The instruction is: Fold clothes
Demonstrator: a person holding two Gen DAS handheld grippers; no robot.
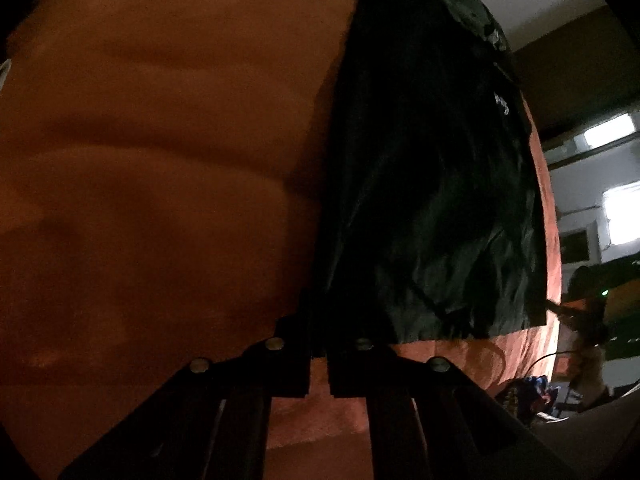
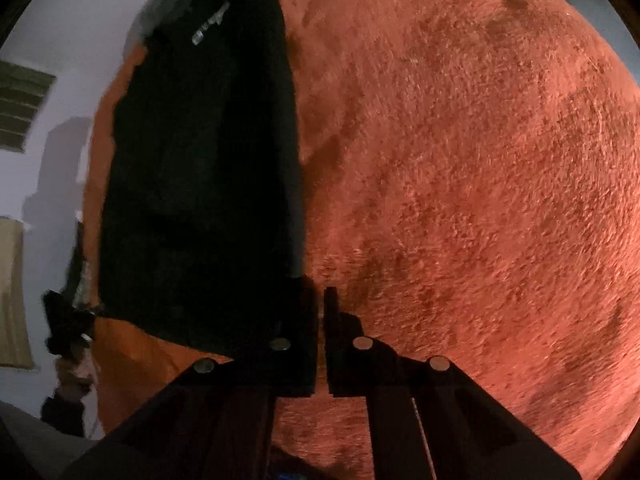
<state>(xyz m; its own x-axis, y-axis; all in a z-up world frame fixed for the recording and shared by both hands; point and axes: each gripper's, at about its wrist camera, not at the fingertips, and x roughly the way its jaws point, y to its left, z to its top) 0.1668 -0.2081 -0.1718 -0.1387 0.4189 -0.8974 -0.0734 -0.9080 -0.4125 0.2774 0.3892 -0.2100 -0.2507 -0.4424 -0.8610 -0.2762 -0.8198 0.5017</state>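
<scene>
My left tongs point steeply down at the near left corner of a black garment, and their jaws stand nearly together with only a thin slit between them. The corner of the cloth runs right up to the tips, and the dark fabric seems to be caught between them, though the dim light keeps me from being sure how much is pinched. My right tongs are likewise almost closed, a narrow gap showing between the two black fingers. They sit at the garment's near right corner; the left finger merges with the black cloth, so I take it as gripping the edge there.

The garment lies flat on an orange-red plush blanket, spread lengthwise away from me as a long dark rectangle. Small pale lettering shows near its far end. In the left wrist view the blanket shows soft ridges to the left of the cloth. Beyond the blanket's edge on the right of that view I see a pale wall with bright patches.
</scene>
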